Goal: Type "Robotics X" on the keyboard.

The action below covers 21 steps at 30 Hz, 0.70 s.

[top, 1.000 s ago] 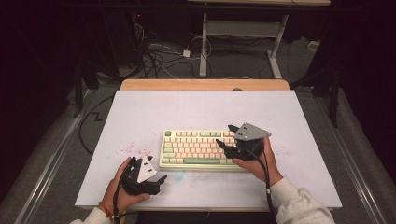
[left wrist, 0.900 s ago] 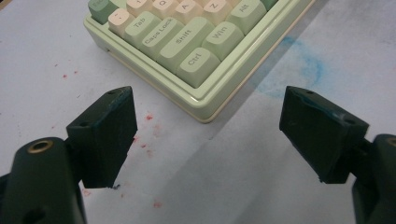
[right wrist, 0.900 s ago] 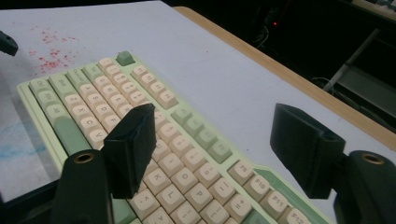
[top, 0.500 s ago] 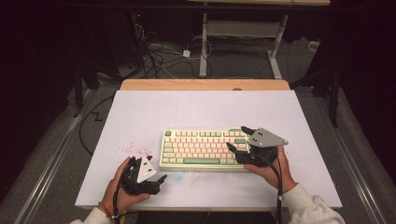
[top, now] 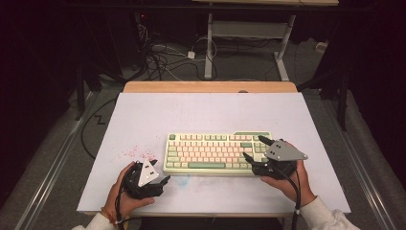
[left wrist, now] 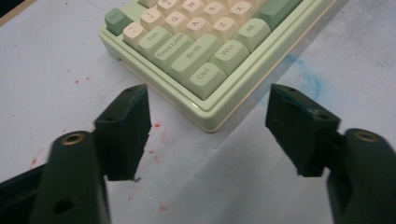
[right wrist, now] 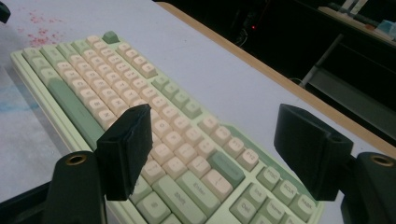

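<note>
Both tongs stand wide and empty, left tongs [top: 165, 180] having just narrowed, flanking the cream-and-green mechanical keyboard [top: 218, 153] mid-bench [top: 201, 112]; unequal closure could skew it or depress keys.

Bright tabletop, dark surroundings, soft focus

From my remote seat, I see a white-legged desk frame [top: 249, 43] at upper centre, tangled black cables [top: 165, 60] on grey carpeted floor [top: 57, 163], and darkness along the frame's top and sides.
</note>
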Tool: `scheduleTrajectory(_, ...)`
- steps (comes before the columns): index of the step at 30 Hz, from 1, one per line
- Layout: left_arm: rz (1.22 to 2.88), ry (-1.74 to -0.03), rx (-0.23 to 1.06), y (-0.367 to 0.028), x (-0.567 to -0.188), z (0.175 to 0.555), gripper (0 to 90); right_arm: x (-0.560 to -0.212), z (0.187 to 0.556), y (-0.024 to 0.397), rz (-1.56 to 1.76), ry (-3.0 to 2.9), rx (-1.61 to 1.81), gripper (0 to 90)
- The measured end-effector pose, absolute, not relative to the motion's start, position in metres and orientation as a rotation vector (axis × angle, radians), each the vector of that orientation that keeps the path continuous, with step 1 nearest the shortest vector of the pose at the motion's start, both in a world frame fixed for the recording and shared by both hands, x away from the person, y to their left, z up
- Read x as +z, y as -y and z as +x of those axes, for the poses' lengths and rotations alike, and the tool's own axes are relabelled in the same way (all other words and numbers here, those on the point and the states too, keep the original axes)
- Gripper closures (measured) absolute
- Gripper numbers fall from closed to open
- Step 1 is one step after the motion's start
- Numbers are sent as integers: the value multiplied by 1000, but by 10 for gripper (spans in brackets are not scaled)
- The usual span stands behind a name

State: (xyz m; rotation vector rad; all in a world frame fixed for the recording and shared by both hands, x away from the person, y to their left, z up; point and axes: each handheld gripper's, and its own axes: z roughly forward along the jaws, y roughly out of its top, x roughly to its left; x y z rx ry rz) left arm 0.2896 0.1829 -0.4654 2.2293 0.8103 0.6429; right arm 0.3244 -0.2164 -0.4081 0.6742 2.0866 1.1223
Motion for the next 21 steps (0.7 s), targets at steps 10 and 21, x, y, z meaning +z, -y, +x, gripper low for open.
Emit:
scheduleTrajectory(10, 2191, -760, 506, -180, -455, 293, 817, -416, 307, 238, 721, -2073, 1081, 282)
scheduleTrajectory(21, 2251, -716, 455, -156, -443, 312, 877, -433, 287, 258, 793, -2091, 1056, 274)
